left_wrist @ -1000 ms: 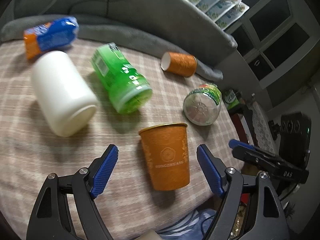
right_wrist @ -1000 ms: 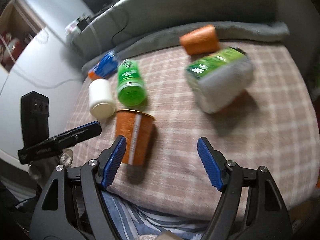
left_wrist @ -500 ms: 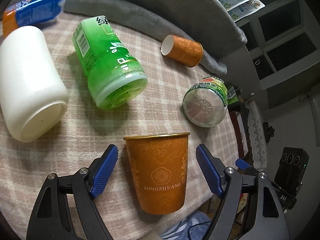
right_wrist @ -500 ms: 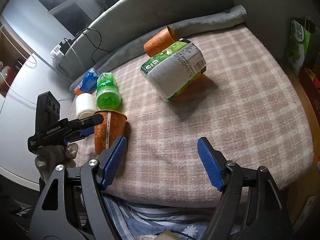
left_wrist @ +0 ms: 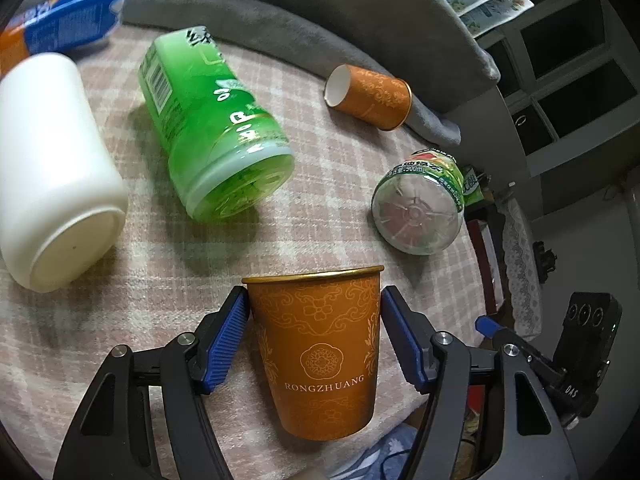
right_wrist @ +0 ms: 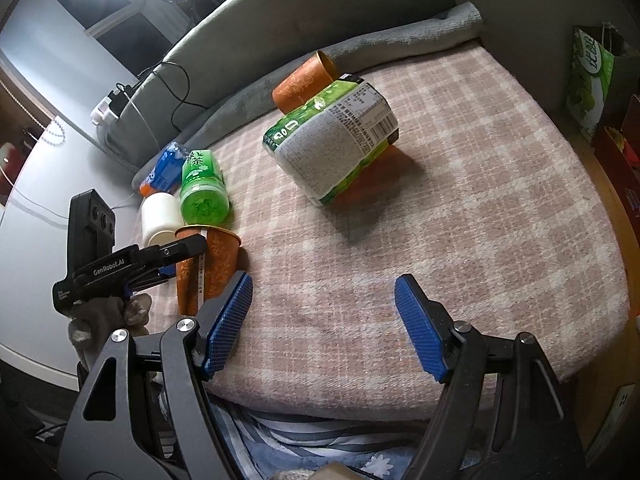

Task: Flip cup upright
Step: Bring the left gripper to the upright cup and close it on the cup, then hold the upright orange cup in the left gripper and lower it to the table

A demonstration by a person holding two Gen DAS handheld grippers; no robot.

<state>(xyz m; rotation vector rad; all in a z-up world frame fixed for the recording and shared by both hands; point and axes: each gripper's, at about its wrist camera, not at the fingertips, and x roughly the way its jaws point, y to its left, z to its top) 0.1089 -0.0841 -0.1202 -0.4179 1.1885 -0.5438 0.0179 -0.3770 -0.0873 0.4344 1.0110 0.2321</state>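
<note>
An orange paper cup (left_wrist: 320, 352) with a gold rim stands mouth up near the front edge of the checked pink blanket (left_wrist: 320, 220). My left gripper (left_wrist: 316, 332) is shut on its sides, both blue pads touching it. The right wrist view shows this cup (right_wrist: 212, 268) at the left with the left gripper (right_wrist: 132, 264) on it. A second orange cup (left_wrist: 370, 98) lies on its side at the back. My right gripper (right_wrist: 324, 320) is open and empty above the blanket's front edge.
A white jar (left_wrist: 52, 168), a green bottle (left_wrist: 212, 140), a blue-orange packet (left_wrist: 60, 20) and a green-labelled bottle (left_wrist: 420, 208) lie on the blanket. In the right wrist view that large bottle (right_wrist: 336, 152) lies mid-blanket. A grey cushion (left_wrist: 280, 28) runs along the back.
My left gripper has closed from wide open onto the upright orange cup. My right gripper stayed open and hardly moved.
</note>
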